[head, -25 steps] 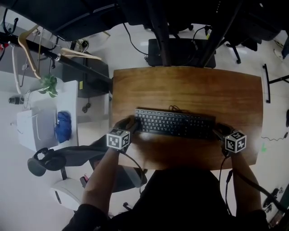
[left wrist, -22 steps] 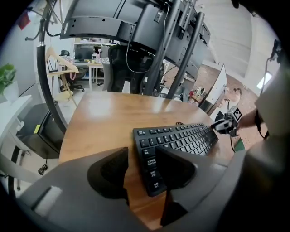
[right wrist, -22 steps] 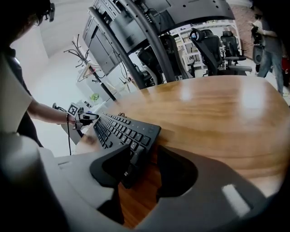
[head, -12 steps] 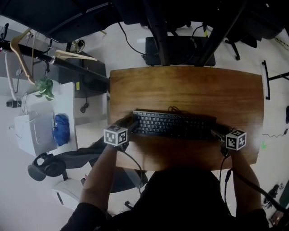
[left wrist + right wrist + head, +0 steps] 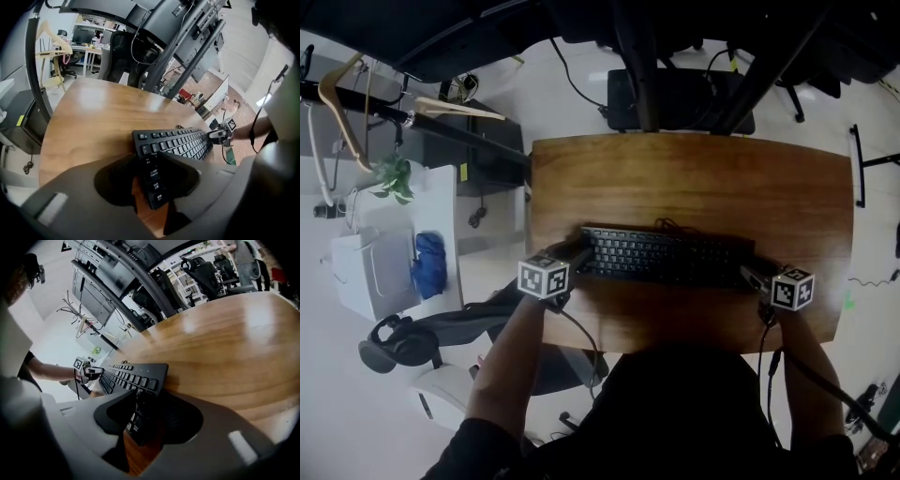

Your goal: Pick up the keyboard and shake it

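Two grippers flank a black keyboard (image 5: 666, 257) that lies flat on the near half of the wooden desk (image 5: 694, 178). At the keyboard's left end the left gripper (image 5: 572, 259) straddles the short edge, and at its right end the right gripper (image 5: 754, 275) does the same. Both pairs of fingers have just been closing in on the keyboard. A strip of wood shows beside it inside each pair, so neither pair clamps it.

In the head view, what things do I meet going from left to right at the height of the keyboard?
Blue object, left gripper, keyboard, right gripper; both grippers' jaws have just been closing around the keyboard's ends.
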`<action>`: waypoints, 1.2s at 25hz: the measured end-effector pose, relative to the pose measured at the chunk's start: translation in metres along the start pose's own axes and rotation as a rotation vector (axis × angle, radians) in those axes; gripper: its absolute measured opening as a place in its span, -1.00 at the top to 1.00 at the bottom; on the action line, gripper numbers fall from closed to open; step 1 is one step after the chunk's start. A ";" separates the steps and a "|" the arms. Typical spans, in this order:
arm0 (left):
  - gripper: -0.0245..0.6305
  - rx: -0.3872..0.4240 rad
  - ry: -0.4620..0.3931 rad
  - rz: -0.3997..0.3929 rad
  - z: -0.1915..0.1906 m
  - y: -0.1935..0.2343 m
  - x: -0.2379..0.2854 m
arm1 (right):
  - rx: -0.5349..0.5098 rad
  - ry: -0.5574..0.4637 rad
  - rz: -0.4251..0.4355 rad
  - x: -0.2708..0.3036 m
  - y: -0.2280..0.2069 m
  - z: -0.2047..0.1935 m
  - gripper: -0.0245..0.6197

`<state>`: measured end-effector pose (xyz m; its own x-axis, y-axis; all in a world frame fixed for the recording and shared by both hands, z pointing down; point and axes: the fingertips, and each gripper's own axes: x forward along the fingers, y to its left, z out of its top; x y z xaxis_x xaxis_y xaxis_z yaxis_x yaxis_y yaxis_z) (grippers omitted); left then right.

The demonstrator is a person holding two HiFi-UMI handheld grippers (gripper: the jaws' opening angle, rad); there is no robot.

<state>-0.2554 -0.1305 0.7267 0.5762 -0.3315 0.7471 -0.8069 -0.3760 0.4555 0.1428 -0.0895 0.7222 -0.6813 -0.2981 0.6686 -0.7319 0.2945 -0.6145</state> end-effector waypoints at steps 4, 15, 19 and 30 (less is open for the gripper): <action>0.53 -0.029 -0.049 0.044 0.000 0.000 -0.003 | -0.004 -0.026 -0.051 0.003 0.000 0.003 0.38; 0.62 0.060 -0.194 0.053 0.014 -0.044 -0.043 | -0.187 -0.132 -0.108 -0.044 0.016 0.012 0.55; 0.63 0.135 -0.285 0.043 0.035 -0.071 -0.063 | -0.293 -0.238 -0.118 -0.076 0.027 0.035 0.54; 0.62 0.425 -0.815 0.097 0.173 -0.169 -0.225 | -0.672 -0.702 -0.177 -0.217 0.146 0.149 0.53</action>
<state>-0.2256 -0.1423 0.3978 0.5521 -0.8240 0.1277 -0.8337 -0.5474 0.0724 0.1816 -0.1171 0.4256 -0.5753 -0.7946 0.1941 -0.8121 0.5832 -0.0190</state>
